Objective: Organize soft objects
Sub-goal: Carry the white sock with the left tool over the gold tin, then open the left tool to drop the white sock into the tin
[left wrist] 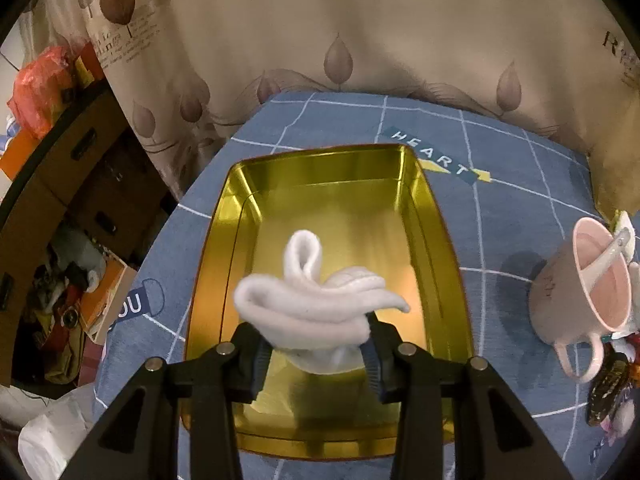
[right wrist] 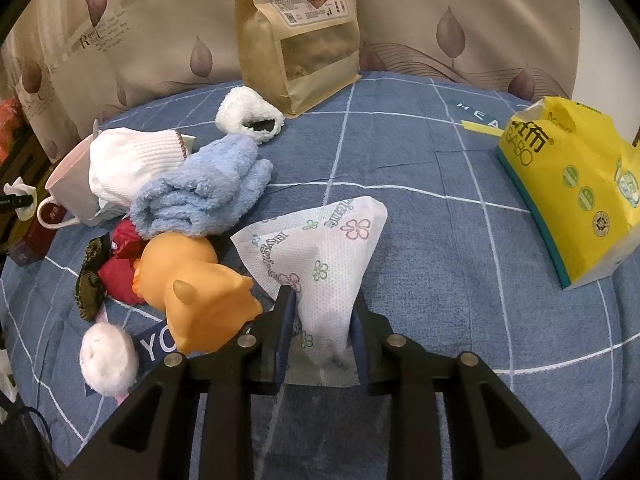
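My left gripper (left wrist: 316, 332) is shut on a white fluffy cloth (left wrist: 312, 300), folded in loops and hanging over the inside of a gold metal tin (left wrist: 320, 154). In the right wrist view, my right gripper (right wrist: 322, 300) is shut on a white tissue with a flower print (right wrist: 320, 240); its free end fans out over the blue checked cloth (right wrist: 420, 240). To the left lie a blue towel (right wrist: 200, 196), a white sock (right wrist: 128, 164), a white fluffy piece (right wrist: 248, 114), an orange rubber toy (right wrist: 192, 280), a red cloth (right wrist: 120, 264) and a white pom-pom (right wrist: 108, 360).
A pink mug with a spoon (left wrist: 588, 280) stands right of the tin. A kraft snack bag (right wrist: 300, 36) stands at the back and a yellow tissue pack (right wrist: 572, 184) lies at the right. Cardboard boxes and clutter (left wrist: 72, 240) sit beyond the table's left edge.
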`<state>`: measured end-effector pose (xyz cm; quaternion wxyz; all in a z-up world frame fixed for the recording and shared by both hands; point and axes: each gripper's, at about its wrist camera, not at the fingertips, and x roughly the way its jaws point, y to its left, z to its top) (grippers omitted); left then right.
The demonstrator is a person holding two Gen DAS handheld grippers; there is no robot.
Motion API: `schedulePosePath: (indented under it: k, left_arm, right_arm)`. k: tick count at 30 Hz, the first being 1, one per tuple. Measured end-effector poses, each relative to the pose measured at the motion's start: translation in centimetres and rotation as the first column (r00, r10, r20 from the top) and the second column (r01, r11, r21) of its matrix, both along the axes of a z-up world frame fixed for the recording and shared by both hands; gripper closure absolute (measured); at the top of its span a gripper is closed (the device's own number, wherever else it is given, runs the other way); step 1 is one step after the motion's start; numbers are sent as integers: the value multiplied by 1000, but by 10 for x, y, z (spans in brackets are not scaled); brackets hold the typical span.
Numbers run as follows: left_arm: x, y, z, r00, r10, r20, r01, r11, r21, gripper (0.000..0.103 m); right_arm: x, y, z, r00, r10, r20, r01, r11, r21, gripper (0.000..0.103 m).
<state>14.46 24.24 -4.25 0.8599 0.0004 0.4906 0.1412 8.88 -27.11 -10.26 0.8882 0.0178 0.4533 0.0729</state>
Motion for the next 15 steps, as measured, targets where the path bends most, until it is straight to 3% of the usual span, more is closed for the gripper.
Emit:
schedulePosePath:
  k: [7, 15]
  left_arm:
    - [2, 10, -10, 1000, 25, -6, -25, 1000, 6, 58]
    - [2, 17, -14, 999, 33, -6, -33, 999, -33, 39]
  right_arm:
    - [1, 3, 0, 1000, -8, -5, 8, 1000, -20, 76]
    - [2, 7, 0, 1000, -16, -12, 15, 999, -47, 75]
